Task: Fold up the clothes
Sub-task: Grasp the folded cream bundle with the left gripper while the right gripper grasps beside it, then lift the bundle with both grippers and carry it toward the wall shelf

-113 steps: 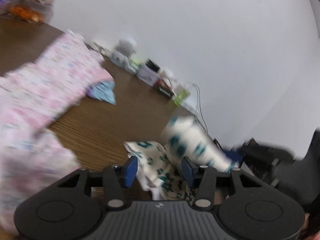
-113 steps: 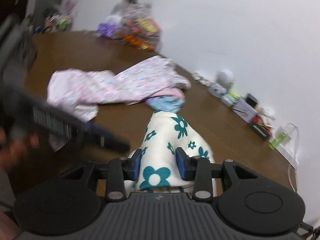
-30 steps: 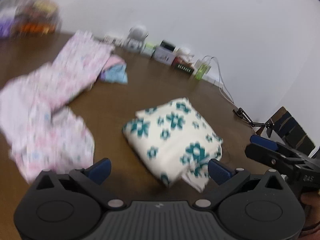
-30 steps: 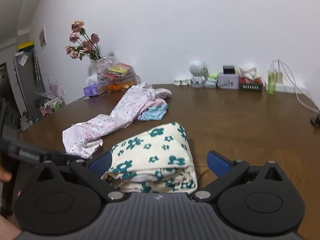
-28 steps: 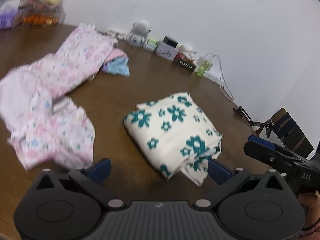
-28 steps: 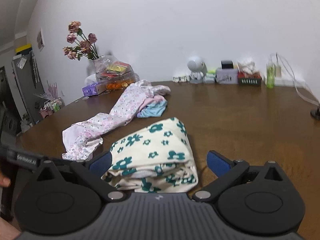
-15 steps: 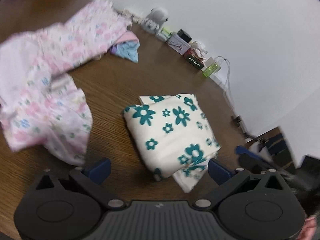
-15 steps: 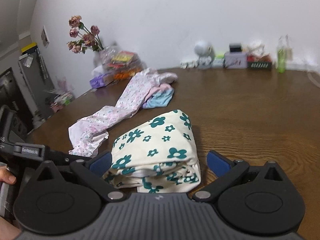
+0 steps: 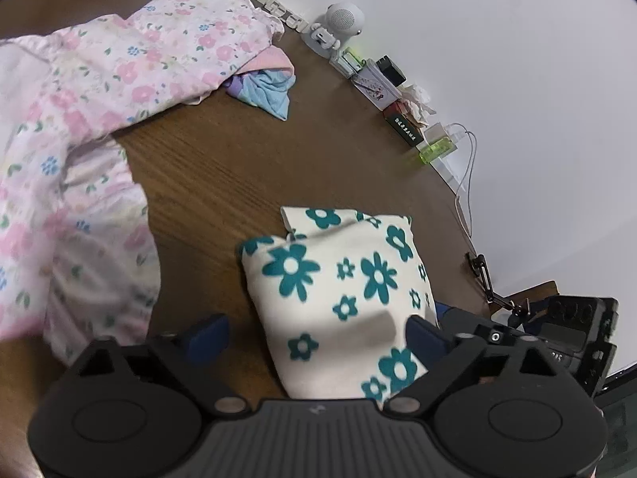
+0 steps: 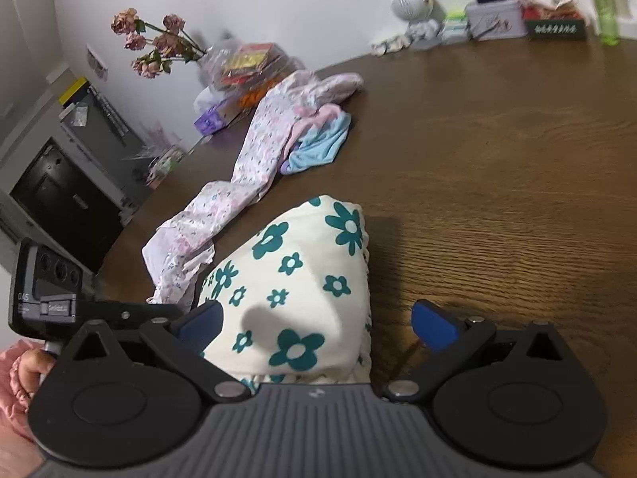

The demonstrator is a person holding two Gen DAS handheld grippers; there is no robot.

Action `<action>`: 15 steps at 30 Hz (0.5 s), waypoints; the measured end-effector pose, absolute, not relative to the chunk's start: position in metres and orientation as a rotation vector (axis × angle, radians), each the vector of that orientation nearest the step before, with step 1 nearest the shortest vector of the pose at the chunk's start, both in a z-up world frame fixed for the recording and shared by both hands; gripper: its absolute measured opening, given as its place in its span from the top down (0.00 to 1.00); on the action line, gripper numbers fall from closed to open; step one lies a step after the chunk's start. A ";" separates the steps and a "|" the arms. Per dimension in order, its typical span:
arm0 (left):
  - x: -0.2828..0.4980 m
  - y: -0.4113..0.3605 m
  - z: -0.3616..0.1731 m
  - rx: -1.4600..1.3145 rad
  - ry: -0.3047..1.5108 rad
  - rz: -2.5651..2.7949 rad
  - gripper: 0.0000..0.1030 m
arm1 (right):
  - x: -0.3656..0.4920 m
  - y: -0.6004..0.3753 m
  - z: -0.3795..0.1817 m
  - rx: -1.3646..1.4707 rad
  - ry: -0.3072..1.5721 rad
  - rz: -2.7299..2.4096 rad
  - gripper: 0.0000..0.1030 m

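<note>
The left hand-held gripper (image 9: 316,332) hangs over the wooden surface (image 9: 223,167) with its blue-padded fingers (image 9: 209,334) spread wide apart, gripping nothing. Between them, filling the frame from centre to 6 o'clock, lies the folded cream garment with teal flowers (image 9: 338,290), a compact bundle lying on the surface. At 9 to 11 o'clock sprawls a pink floral garment (image 9: 79,119), unfolded and rumpled. A small blue cloth (image 9: 264,93) peeks from under its far edge at about 12 o'clock. A white round speaker (image 9: 338,26) and small boxes (image 9: 382,83) line the wall toward 1 o'clock. At 4 o'clock part of the other gripper's black body shows, just beside the bundle's right edge.

From the right wrist, the right hand-held gripper (image 10: 318,324) likewise has its fingers (image 10: 432,324) wide apart, holding nothing. The folded cream garment (image 10: 302,283) sits between them, from centre toward 6 o'clock, its stacked edges facing the camera. The pink floral garment (image 10: 247,167) trails from 9 o'clock up toward 12 o'clock, with the blue cloth (image 10: 322,145) beside it. Dried flowers (image 10: 155,44) stand at 10 o'clock, and a green bottle (image 10: 605,12) at 2 o'clock. The left gripper's black housing shows at 8 o'clock.
</note>
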State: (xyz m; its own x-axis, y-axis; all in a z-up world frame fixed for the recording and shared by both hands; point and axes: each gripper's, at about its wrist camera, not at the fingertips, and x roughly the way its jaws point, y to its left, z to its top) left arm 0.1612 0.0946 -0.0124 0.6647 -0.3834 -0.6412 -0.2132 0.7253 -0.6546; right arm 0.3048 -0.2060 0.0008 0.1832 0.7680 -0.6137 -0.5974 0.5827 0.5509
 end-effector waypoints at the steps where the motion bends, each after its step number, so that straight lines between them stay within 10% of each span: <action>1: 0.164 0.095 -0.014 -0.783 0.862 -0.116 0.23 | 0.310 -0.204 -0.003 0.210 1.016 0.981 0.04; 7: 0.178 0.098 -0.019 -0.758 0.855 -0.137 0.39 | 0.328 -0.199 -0.019 0.306 1.105 1.073 0.26; 15: 0.191 0.107 -0.023 -0.754 0.863 -0.211 0.42 | 0.333 -0.200 -0.027 0.393 1.134 1.106 0.30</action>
State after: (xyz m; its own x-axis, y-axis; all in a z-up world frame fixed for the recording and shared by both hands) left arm 0.1905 0.1072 -0.0231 0.6482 -0.4566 -0.6094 -0.1239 0.7263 -0.6761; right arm 0.3329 -0.2002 -0.0269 -0.0001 0.8540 -0.5203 -0.4985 0.4510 0.7403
